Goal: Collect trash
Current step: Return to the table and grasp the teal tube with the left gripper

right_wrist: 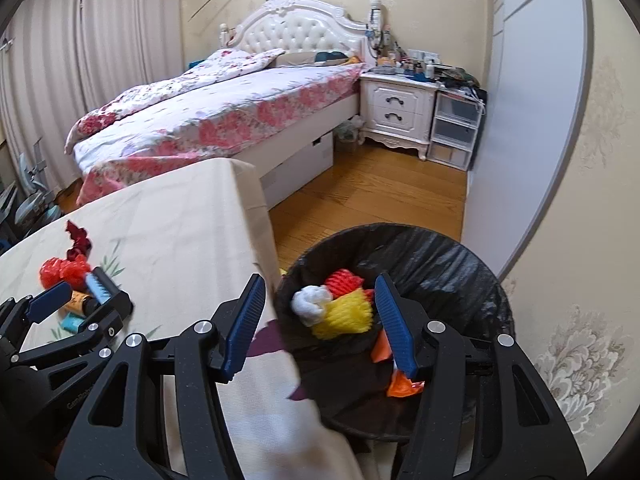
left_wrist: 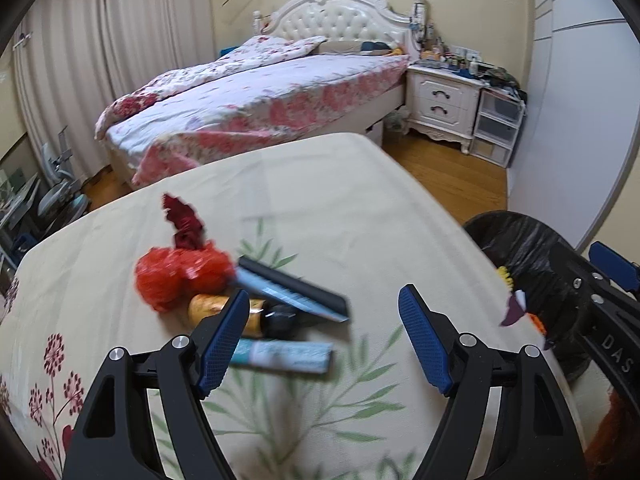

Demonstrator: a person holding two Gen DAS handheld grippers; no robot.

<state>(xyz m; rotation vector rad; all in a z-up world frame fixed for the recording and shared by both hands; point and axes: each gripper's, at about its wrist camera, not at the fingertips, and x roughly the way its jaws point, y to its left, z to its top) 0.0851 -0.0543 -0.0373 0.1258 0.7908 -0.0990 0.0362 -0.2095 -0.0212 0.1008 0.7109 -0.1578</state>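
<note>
My left gripper (left_wrist: 324,304) stands open just above a cluster on the cloth-covered table (left_wrist: 320,200). The cluster holds a red mesh ball (left_wrist: 176,280), a dark red scrap (left_wrist: 184,220), a black and blue brush (left_wrist: 296,288), an orange bottle (left_wrist: 224,310) and a teal tube (left_wrist: 288,356). Nothing is between its fingers. My right gripper (right_wrist: 318,286) is open and empty over the black-lined bin (right_wrist: 440,252). The bin holds a white wad (right_wrist: 312,300), yellow foam net (right_wrist: 344,318), red net (right_wrist: 344,280) and orange bits (right_wrist: 402,388). A dark purple scrap (right_wrist: 272,336) shows by the bin's near rim.
The bin stands on the wooden floor (right_wrist: 380,184) off the table's right edge. Behind are a bed (left_wrist: 260,92) with a floral cover, a white nightstand (left_wrist: 444,100), plastic drawers (left_wrist: 498,124) and curtains (left_wrist: 80,60) at the left.
</note>
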